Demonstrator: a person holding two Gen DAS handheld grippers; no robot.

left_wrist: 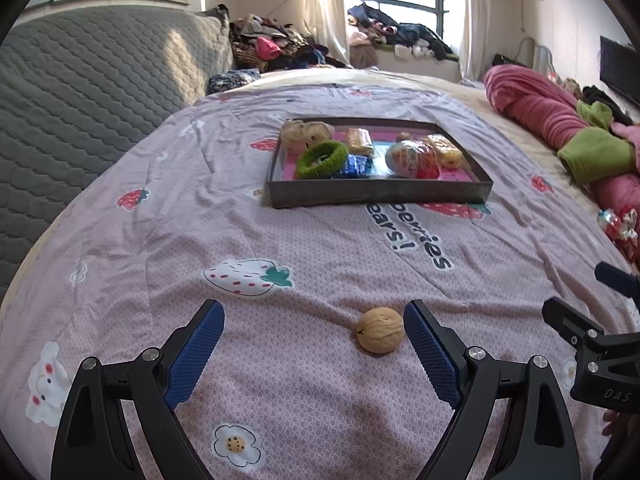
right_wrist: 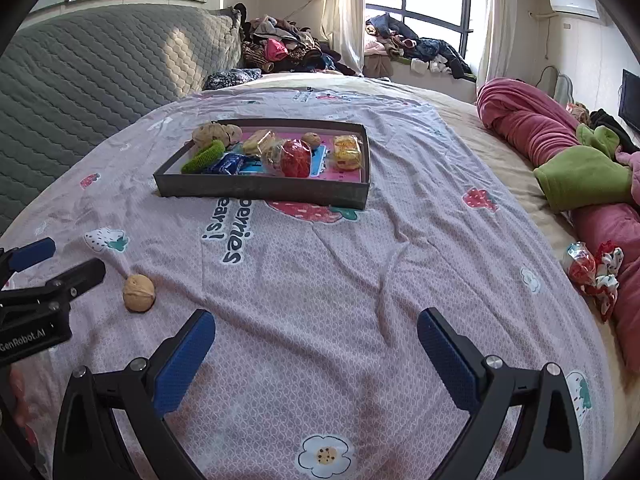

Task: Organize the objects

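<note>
Walnut (left_wrist: pixel 379 330) lies on the strawberry-print sheet (left_wrist: pixel 280 240), well short of the tray (left_wrist: pixel 376 194) near wall. Left gripper (left_wrist: pixel 314 324) jaws spread wide, walnut between them, just beside the right-hand pad, not touching. Right gripper (right_wrist: pixel 316 332) jaws wide, empty, bare sheet ahead up to the tray. Wrapped candy (right_wrist: pixel 580 266) lies far right of the tray, at the sheet's edge.

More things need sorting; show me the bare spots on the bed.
The sheet is bare from the tray's front wall down to the right gripper, with the walnut to its left and the wrapped candy to its right. The tray is crowded, mostly at its left and middle.
</note>
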